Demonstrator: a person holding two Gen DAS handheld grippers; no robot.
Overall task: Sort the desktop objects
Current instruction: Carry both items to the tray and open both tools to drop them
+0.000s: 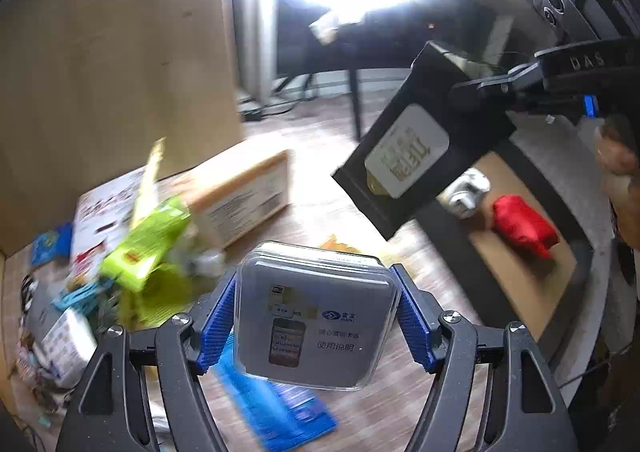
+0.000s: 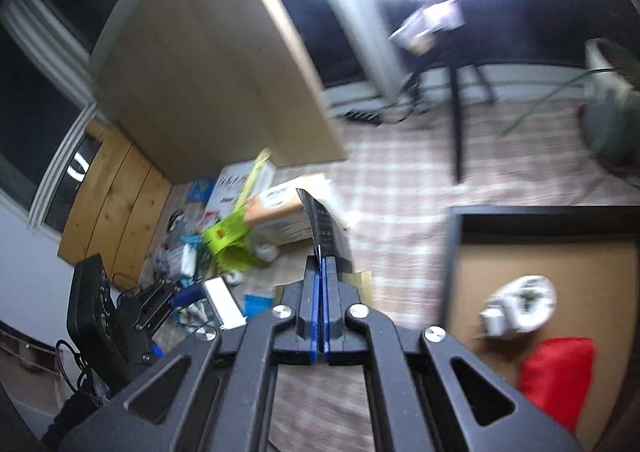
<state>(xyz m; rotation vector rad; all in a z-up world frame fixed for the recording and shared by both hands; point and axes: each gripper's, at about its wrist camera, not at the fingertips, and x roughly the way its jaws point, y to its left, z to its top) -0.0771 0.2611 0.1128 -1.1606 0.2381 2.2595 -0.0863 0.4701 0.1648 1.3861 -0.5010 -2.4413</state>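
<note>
My left gripper (image 1: 316, 280) is shut on a clear plastic case (image 1: 316, 324) with a grey printed card inside, its blue pads (image 1: 218, 316) pressing both sides. At the upper right of the left wrist view, my right gripper (image 1: 468, 91) is shut on a flat black packet (image 1: 404, 155) with a white and gold label, lifted in the air. In the right wrist view that packet (image 2: 326, 228) shows edge-on, pinched at the right gripper (image 2: 320, 264). The left gripper (image 2: 188, 296) with its case appears at the lower left there.
A black-rimmed tray (image 2: 452, 252) with a brown base holds a red pouch (image 2: 556, 376) and a white object (image 2: 520, 304). A pile at the left includes a green packet (image 1: 148, 240), a cardboard box (image 1: 240, 199) and a blue card (image 1: 280, 412). A wooden panel (image 1: 112, 51) stands behind.
</note>
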